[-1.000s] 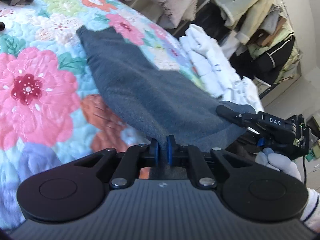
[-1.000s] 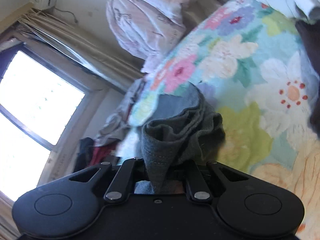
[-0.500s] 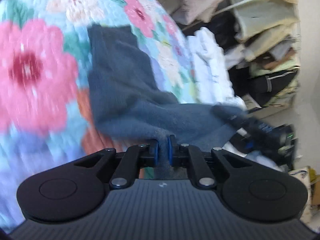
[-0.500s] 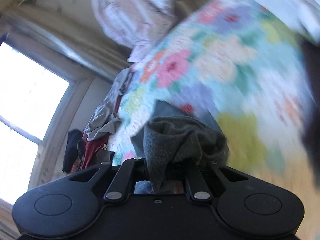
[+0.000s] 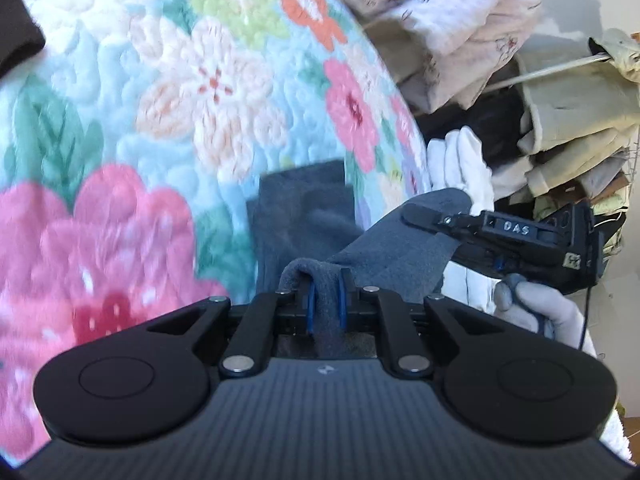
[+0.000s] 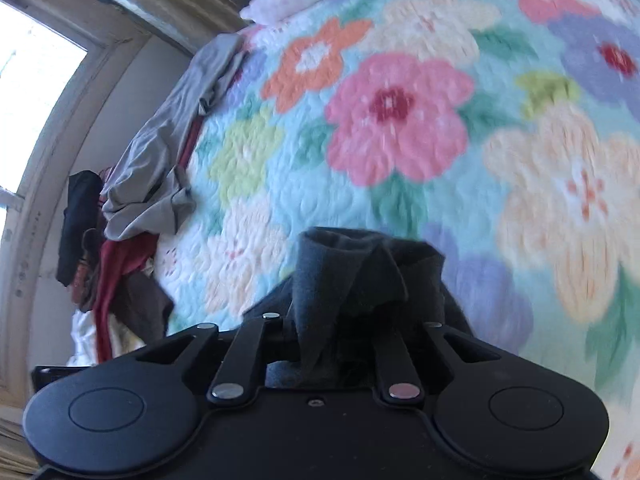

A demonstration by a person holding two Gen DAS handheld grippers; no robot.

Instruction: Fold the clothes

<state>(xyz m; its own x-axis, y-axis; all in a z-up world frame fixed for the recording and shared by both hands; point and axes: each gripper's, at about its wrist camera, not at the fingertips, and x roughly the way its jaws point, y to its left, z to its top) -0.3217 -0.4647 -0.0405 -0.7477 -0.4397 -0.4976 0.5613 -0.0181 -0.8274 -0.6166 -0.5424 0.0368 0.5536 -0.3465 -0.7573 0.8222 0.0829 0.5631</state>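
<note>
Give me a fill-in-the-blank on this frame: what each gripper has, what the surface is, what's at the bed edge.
1. The left gripper is pinching a fold of the ____ garment.
2. That garment lies partly on a quilt printed with ____.
3. In the right wrist view, bunched dark fabric sits between the fingers of the ____ gripper, whose jaws are opening.
4. A crumpled ____ garment lies at the bed's edge nearest the window.

Missing words: dark grey; flowers; right; light grey

R tongs' (image 6: 360, 320) pads buried under bunched grey cloth (image 6: 360, 276); quilt (image 6: 400, 120) motion-blurred, edges cut off.
</note>
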